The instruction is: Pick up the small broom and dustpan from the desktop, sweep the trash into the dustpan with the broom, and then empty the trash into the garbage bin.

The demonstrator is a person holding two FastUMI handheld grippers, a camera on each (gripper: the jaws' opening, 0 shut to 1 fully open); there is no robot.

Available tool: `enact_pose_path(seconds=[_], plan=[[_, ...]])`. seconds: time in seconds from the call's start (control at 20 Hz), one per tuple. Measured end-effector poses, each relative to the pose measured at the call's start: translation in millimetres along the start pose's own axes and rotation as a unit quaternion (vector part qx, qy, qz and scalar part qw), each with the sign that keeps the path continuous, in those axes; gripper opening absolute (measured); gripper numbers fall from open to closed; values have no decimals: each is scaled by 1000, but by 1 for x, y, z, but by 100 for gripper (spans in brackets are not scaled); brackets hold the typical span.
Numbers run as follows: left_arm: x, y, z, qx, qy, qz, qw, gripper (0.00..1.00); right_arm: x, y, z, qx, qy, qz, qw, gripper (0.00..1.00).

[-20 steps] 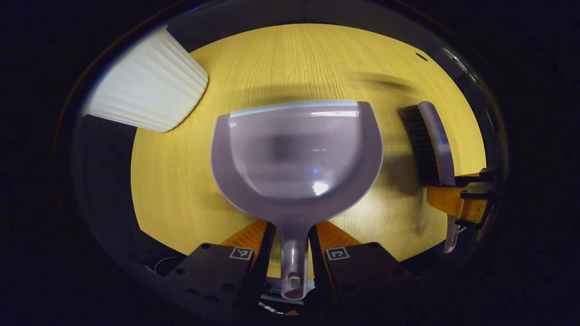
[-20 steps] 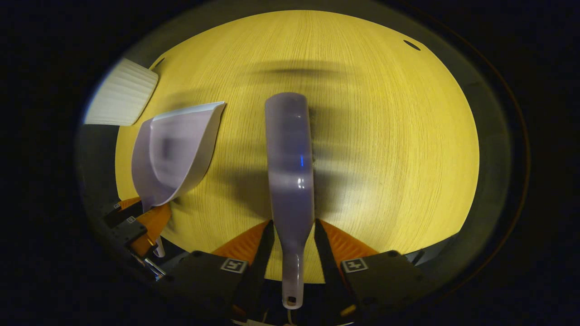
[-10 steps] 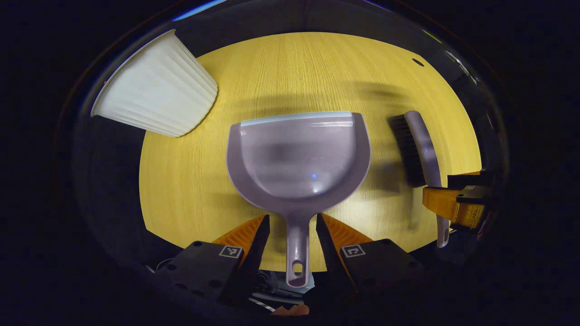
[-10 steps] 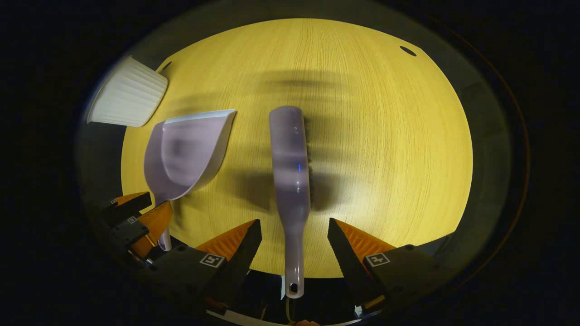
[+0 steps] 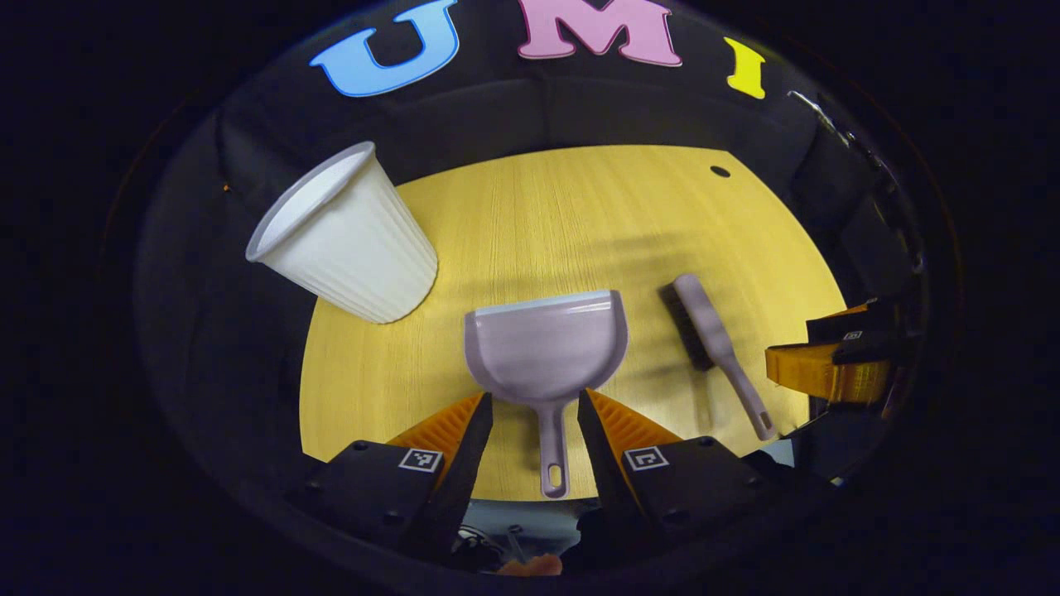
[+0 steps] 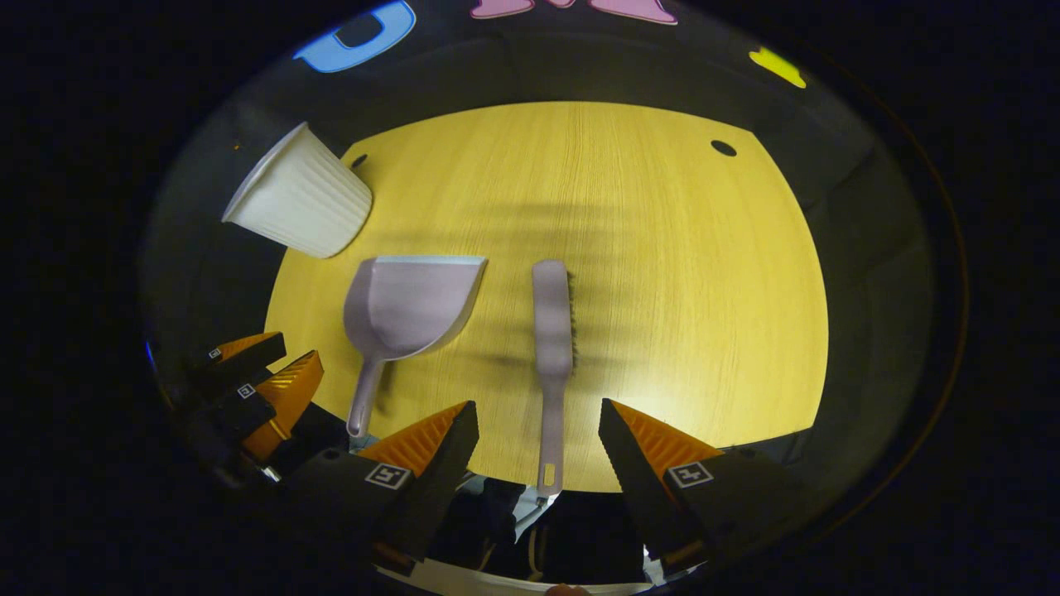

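Note:
The lilac dustpan (image 5: 542, 348) lies flat on the yellow wooden table (image 5: 538, 215), its handle pointing back at me. My left gripper (image 5: 532, 406) hangs open above and behind that handle, touching nothing. Just right of the pan lies the lilac broom (image 5: 710, 335), bristles to the left. In the right gripper view the broom (image 6: 552, 319) lies straight ahead with the dustpan (image 6: 410, 302) to its left. My right gripper (image 6: 538, 418) is open, well back from the broom's handle. The white ribbed garbage bin (image 5: 344, 240) stands at the table's far left edge.
The right gripper (image 5: 828, 368) shows at the right edge of the left gripper view, and the left gripper (image 6: 257, 385) at the lower left of the right gripper view. A small dark hole (image 6: 723, 148) marks the table's far right. The bin (image 6: 294, 199) overhangs the left rim.
Both grippers have opened and let go of the dustpan and broom handles, then drawn back and up. Pan and broom now lie on the table, looking smaller and farther off.

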State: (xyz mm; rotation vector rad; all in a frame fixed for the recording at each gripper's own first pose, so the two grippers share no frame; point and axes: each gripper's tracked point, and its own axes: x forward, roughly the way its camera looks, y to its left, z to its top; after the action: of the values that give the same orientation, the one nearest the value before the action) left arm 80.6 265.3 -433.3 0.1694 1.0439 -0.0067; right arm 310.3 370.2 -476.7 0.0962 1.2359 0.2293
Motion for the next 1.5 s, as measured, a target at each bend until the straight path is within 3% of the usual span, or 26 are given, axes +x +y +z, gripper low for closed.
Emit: enact_pose_path(seconds=[0.1,0.15,0.2,0.3,0.35,0.4,0.45,0.5,0.65,0.75,0.85,0.95,1.05,1.25,1.3,1.4,1.5], plan=[[-34,-3,12,-11,-54,-5,998,61,-24,3,-3,0,-34,4,999,96],[-49,-5,15,-12,-77,-10,997,63,-41,5,-5,2,-53,4,999,89],[-65,-9,16,-11,-99,-16,995,64,-57,6,-8,3,-72,3,997,96],[-98,-18,22,-11,-150,-26,988,65,-88,9,-14,5,-116,0,993,96],[-113,-20,24,-9,-177,-24,984,65,-104,12,-17,8,-139,2,990,96],[-129,-25,26,-2,-202,-21,979,67,-121,13,-19,9,-163,5,987,89],[-148,-27,30,-1,-233,-12,972,68,-137,12,-18,2,-191,3,982,96],[-170,-32,34,-2,-269,-5,963,71,-154,9,-15,-10,-221,0,975,96],[-223,-45,45,-26,-361,17,932,74,-204,-8,3,-51,-331,-4,942,96],[-258,-48,39,-61,-392,38,917,78,-240,-17,4,-73,-387,-6,919,95],[-288,-52,39,-92,-440,37,892,78,-277,-27,2,-91,-449,-4,889,95],[-324,-54,34,-97,-487,59,866,77,-302,-34,-2,-113,-506,-6,855,95],[-338,-65,21,-79,-500,79,859,76,-332,-40,-9,-128,-549,-18,826,95],[-356,-93,-4,-63,-492,49,867,77,-397,-43,-21,-95,-635,-34,766,95],[-362,-93,-1,-65,-495,42,866,77,-409,-48,-26,-83,-648,-44,756,94],[-366,-93,0,-62,-500,30,863,78,-417,-60,-32,-81,-661,-73,743,94],[-371,-89,-4,-61,-505,30,860,77,-417,-63,-34,-84,-660,-86,742,94]])
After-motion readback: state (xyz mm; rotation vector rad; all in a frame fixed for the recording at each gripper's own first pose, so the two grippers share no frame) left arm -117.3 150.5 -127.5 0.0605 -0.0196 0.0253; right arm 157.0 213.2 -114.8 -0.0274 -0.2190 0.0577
